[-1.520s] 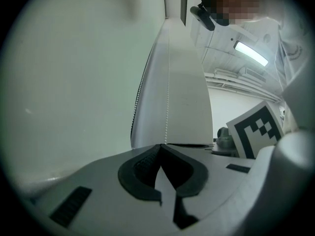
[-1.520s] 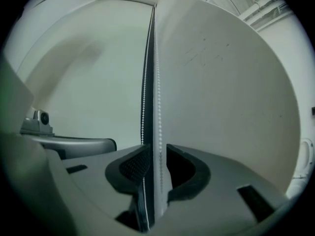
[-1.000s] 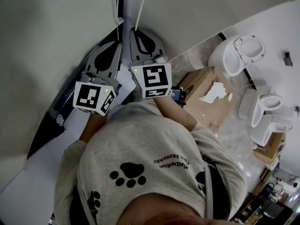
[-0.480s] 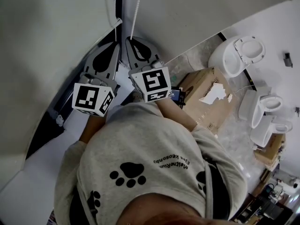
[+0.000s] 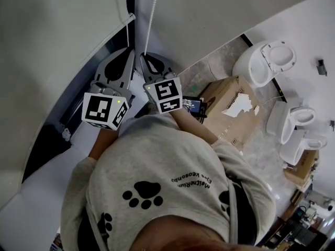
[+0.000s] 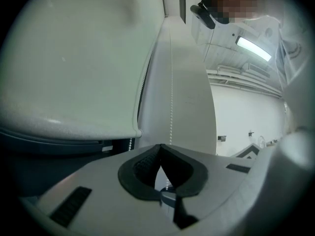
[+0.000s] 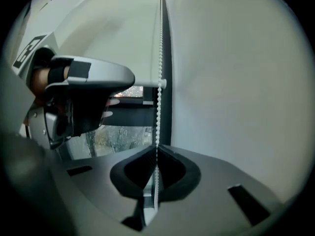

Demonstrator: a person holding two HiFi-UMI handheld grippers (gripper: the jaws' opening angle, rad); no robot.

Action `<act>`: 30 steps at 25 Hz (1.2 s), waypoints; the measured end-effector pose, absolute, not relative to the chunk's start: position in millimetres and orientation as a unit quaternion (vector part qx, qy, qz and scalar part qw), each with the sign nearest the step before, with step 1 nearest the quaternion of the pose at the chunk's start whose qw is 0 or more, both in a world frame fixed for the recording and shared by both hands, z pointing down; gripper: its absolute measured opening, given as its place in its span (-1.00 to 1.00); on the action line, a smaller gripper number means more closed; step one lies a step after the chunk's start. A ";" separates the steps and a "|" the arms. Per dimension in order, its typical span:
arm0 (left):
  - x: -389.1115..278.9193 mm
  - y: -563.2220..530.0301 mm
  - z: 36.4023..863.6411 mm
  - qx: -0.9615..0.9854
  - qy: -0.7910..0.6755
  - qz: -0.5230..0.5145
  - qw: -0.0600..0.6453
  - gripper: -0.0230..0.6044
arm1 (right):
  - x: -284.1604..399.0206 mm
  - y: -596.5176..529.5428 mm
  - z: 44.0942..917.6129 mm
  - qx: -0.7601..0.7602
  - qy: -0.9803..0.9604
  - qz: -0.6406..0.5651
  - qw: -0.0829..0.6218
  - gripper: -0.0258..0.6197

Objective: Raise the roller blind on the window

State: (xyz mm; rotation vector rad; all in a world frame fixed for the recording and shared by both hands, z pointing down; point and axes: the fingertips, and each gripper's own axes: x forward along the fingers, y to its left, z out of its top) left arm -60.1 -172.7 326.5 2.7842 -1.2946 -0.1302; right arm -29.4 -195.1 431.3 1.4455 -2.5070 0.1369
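"So where is the bead chain [image 7: 159, 58]?"

"It hangs just past the end of the roller blind's [image 5: 47, 41] bottom bar [image 7: 147, 84], long axis straight up and down. The right gripper [image 7: 156, 146] is clenched on one run below that bar. The left gripper [image 6: 160, 145], beside it, looks clamped on the other run."

"And the pull?"

"Straight down along the chain, I'd judge. Below the bar the glass [image 7: 110, 136] is already bare."

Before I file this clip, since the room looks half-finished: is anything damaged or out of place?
Yes. The cardboard box on the floor to the person's right has a ragged hole torn in its top, with white showing through.
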 end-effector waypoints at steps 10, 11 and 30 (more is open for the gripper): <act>-41.0 -168.3 329.2 0.919 -0.393 -0.011 0.027 -0.89 | -33.3 -183.9 491.3 0.470 -0.861 0.073 0.183 -0.89; -38.6 -167.9 329.9 0.920 -0.390 -0.009 0.026 -0.89 | -33.0 -183.4 494.2 0.468 -0.861 0.073 0.185 -0.89; -17.6 -177.7 305.1 0.929 -0.369 -0.010 -0.009 -0.89 | -37.5 -178.9 496.9 0.454 -0.869 0.061 0.185 -0.89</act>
